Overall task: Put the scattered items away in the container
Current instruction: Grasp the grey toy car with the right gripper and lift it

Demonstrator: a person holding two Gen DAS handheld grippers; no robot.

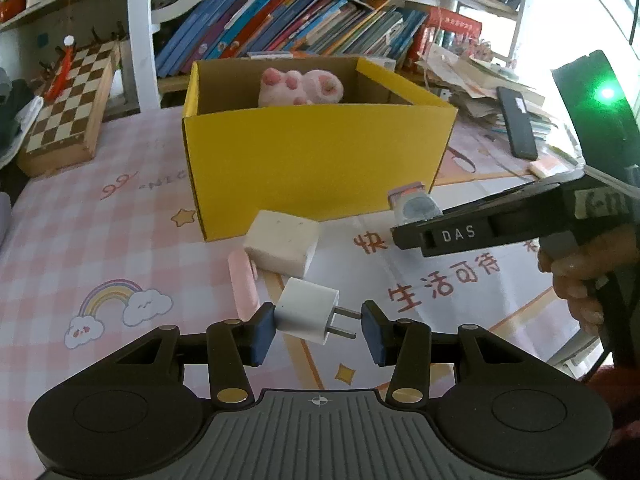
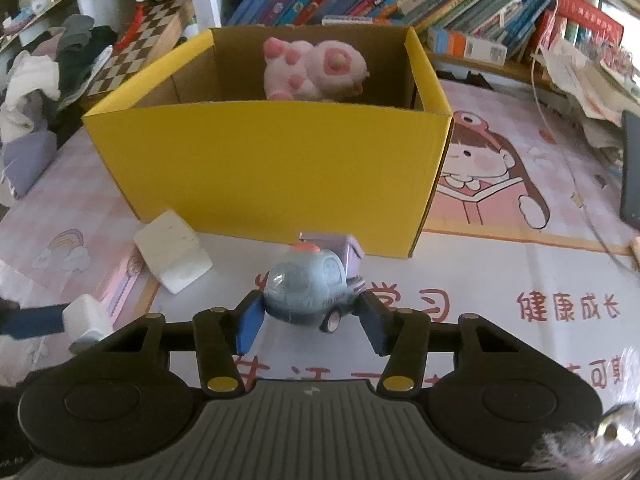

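Observation:
A yellow cardboard box point(image 1: 316, 160) point(image 2: 276, 172) stands on the table with a pink plush toy point(image 1: 302, 87) point(image 2: 316, 69) inside. My left gripper point(image 1: 318, 326) is shut on a white plug charger point(image 1: 306, 314), one pad on its body and the other at its prong tips; the charger also shows in the right wrist view point(image 2: 86, 318). My right gripper point(image 2: 310, 316) is shut on a grey-blue toy car point(image 2: 310, 290) point(image 1: 416, 202) just in front of the box. A white block point(image 1: 282, 246) point(image 2: 173, 250) lies by the box's near corner, beside a pink item point(image 1: 242, 284) point(image 2: 120, 284).
A chessboard box point(image 1: 68, 112) leans at the left. Books point(image 1: 288, 24) fill the shelf behind. Papers and a black phone point(image 1: 518, 122) lie at the right. Clothes point(image 2: 36, 92) are piled at the far left. The table has a pink cartoon cover point(image 2: 500, 184).

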